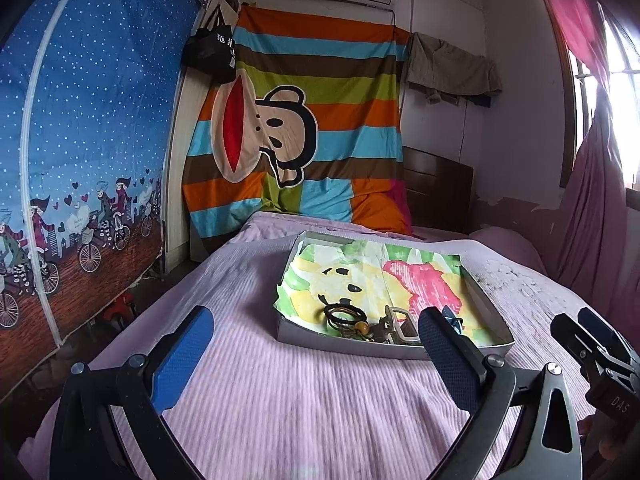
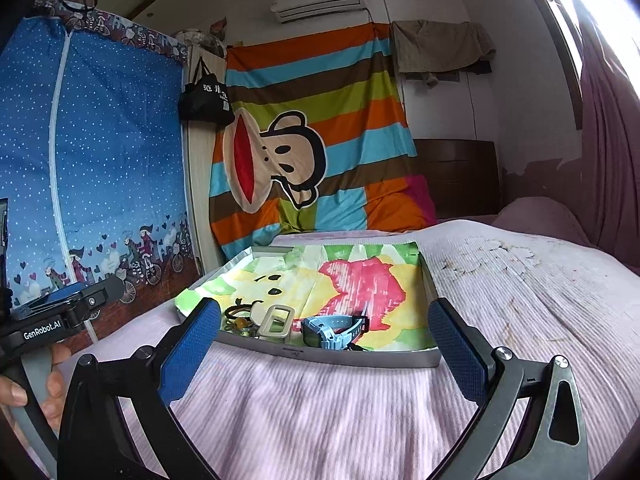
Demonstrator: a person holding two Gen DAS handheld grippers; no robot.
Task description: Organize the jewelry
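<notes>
Only the right wrist shows the blue watch (image 2: 334,330).

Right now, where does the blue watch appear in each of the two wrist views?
Left wrist view: only a small blue piece of the blue watch shows, low centre-right, behind the right finger of the left gripper.
Right wrist view: plainly visible, lower centre, lying by the near wall of the tray.
Shared landmark: the white rectangular frame beside it.
</notes>
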